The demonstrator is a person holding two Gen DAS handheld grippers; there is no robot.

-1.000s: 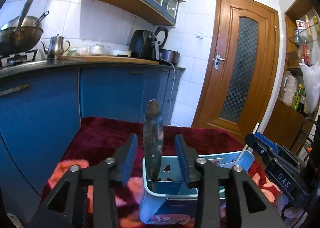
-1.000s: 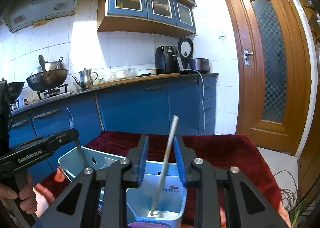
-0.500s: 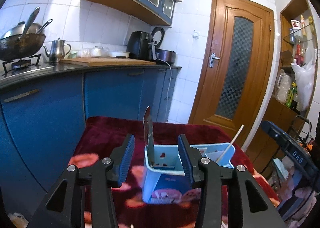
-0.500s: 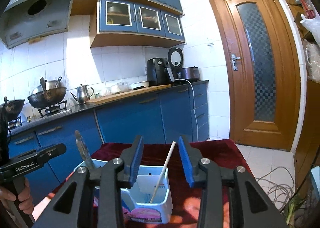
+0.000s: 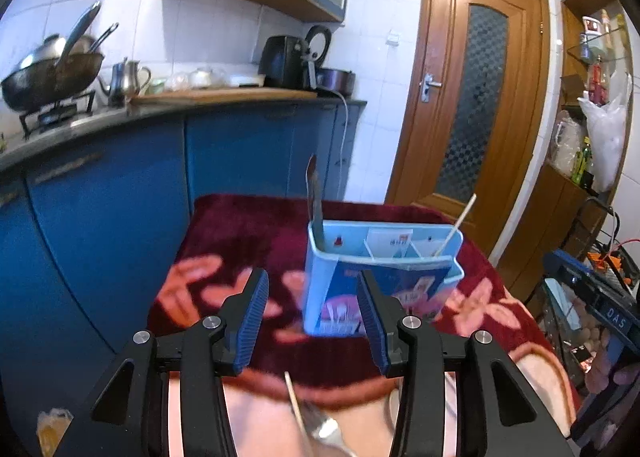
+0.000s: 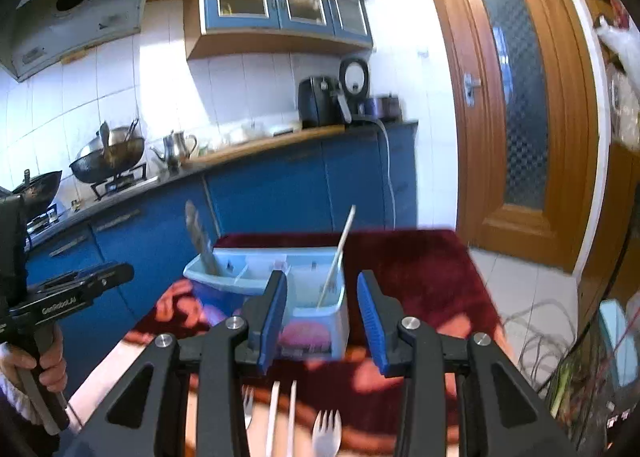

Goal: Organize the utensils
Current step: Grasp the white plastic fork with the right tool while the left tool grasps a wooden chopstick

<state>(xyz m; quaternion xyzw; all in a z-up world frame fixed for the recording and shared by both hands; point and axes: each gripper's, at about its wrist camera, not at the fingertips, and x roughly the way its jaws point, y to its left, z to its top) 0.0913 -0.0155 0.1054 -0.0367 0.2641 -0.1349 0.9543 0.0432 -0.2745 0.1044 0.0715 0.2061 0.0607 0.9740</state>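
Note:
A light blue utensil holder point(image 5: 384, 281) point(image 6: 312, 297) with several compartments stands on the dark red floral cloth point(image 5: 248, 233). A flat metal utensil point(image 5: 314, 201) point(image 6: 200, 237) stands upright in its left compartment. A white chopstick point(image 5: 456, 225) point(image 6: 340, 253) leans in its right compartment. My left gripper point(image 5: 314, 321) is open and empty, a short way in front of the holder. My right gripper point(image 6: 322, 317) is also open and empty, just short of the holder. On the cloth close to me lie forks point(image 6: 328, 433) and loose chopsticks point(image 6: 274, 417).
Blue kitchen cabinets point(image 5: 120, 197) with a stove and wok point(image 5: 52, 73) stand behind the table on the left. A wooden door point(image 5: 472, 97) is at the back right. A hand point(image 6: 44, 353) holds the left gripper's handle at the left edge. Cables point(image 6: 536, 333) lie on the floor to the right.
Both grippers have drawn back from the holder, leaving the metal utensil and the chopstick standing in it. The right jaws stand a little wider than before. Forks and chopsticks have come into view below.

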